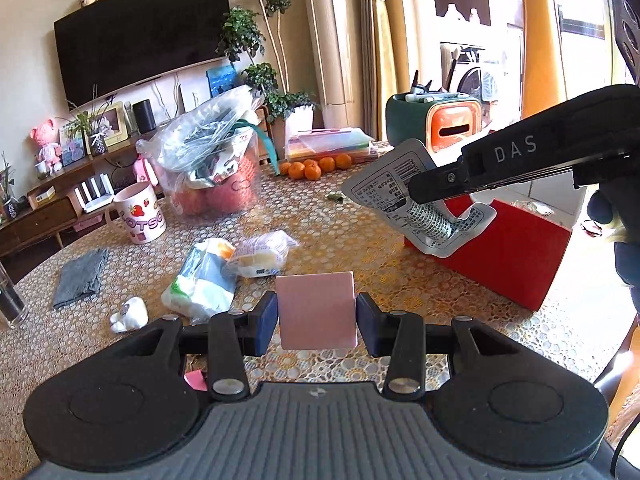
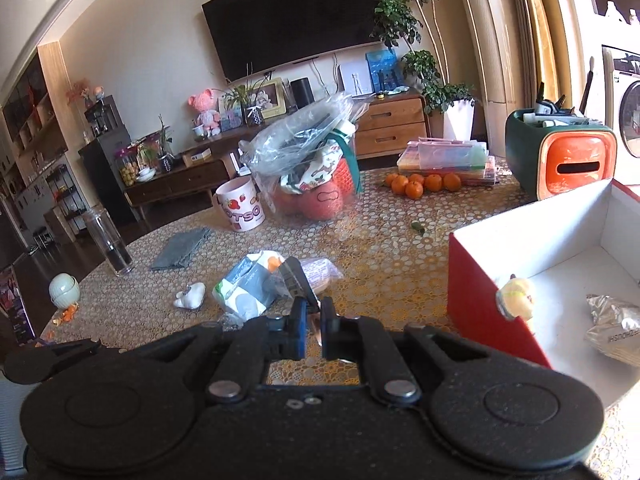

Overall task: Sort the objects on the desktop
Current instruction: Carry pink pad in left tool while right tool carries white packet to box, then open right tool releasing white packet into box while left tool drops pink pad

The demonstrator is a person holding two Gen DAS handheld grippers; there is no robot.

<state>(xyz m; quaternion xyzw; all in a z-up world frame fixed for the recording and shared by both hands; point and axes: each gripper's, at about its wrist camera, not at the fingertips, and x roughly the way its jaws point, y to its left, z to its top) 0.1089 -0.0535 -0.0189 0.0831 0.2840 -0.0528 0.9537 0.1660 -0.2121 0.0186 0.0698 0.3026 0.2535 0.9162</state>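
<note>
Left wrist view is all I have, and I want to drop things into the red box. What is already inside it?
Observer: A crinkled foil packet lies on the white floor of the red box.
Operator: Anything else in there?
Observer: A small pale figurine sits by the top edge of the near red wall. I cannot tell whether it is inside or perched on the wall.
Operator: How does the right gripper hold its load?
Observer: The right gripper is shut on a thin edge of the silver pouch.
</note>
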